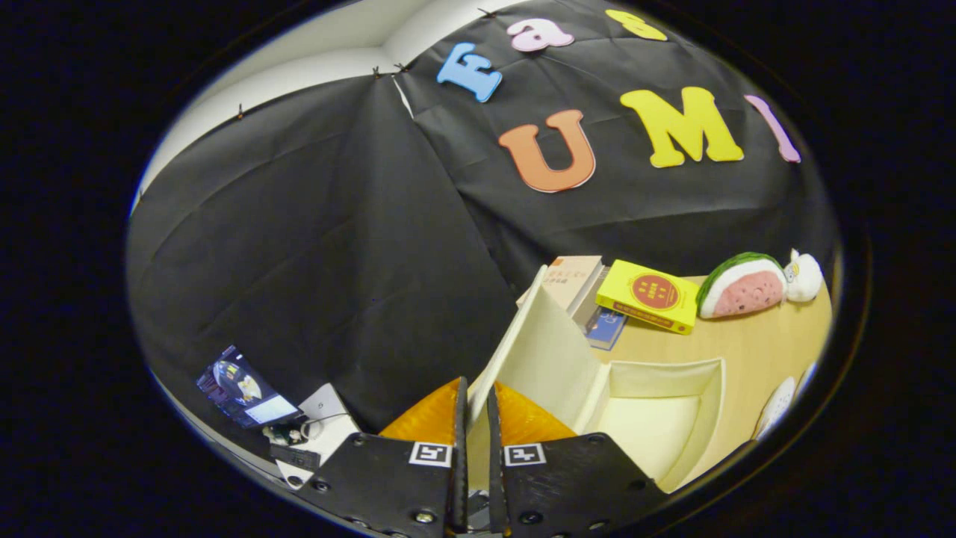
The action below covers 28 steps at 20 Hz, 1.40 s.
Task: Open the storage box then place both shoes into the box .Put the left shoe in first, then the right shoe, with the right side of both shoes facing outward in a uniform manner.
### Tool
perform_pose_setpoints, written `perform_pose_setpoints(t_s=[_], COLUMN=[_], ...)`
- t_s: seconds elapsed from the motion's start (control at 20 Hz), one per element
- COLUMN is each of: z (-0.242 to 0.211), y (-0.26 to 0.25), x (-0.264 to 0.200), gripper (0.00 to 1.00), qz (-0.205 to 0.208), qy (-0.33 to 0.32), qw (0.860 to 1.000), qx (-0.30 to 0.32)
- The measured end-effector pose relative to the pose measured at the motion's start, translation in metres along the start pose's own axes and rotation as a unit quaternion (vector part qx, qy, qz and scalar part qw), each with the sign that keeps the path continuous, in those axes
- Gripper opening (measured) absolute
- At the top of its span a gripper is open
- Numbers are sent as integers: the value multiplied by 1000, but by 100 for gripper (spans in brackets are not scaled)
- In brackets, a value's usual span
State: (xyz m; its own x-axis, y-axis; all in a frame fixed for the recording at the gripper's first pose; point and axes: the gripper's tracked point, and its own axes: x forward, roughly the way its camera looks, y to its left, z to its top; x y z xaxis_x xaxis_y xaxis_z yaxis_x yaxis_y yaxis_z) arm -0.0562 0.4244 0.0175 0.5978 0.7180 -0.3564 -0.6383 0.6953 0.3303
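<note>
The cream storage box (709, 373) stands on the wooden table just ahead and to the right of my fingers, its inside bare. Its lid (541, 344) is swung up and stands nearly upright. The lid's thin free edge runs down between my two fingers. My gripper (476, 407) is shut on that edge, with both fingers pressing it from either side. A white perforated object (777, 407), possibly a shoe, peeks in on the table to the right of the box; most of it is cut off.
Behind the box lie stacked books (575, 288) and a yellow book (651, 295). Further right rest a watermelon plush (743, 284) and a small white plush (804, 276). A lit screen (243, 388) and a white device (321, 430) sit to the left of my fingers.
</note>
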Motion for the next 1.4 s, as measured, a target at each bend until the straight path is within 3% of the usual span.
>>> perform_pose_setpoints(t_s=[0.1,0.3,0.4,0.75,1.05,1.4], z=[-3,2,4,23,37,37], y=[12,23,21,-22,-96,-213], x=[11,14,14,-9,-62,-158], gripper=[20,71,73,94,94,94], qz=[2,3,-3,-54,-114,-196], qy=[3,-14,-21,-61,-99,-128], qw=[1000,998,997,993,984,970], qx=[-28,-68,-73,-82,-90,-72])
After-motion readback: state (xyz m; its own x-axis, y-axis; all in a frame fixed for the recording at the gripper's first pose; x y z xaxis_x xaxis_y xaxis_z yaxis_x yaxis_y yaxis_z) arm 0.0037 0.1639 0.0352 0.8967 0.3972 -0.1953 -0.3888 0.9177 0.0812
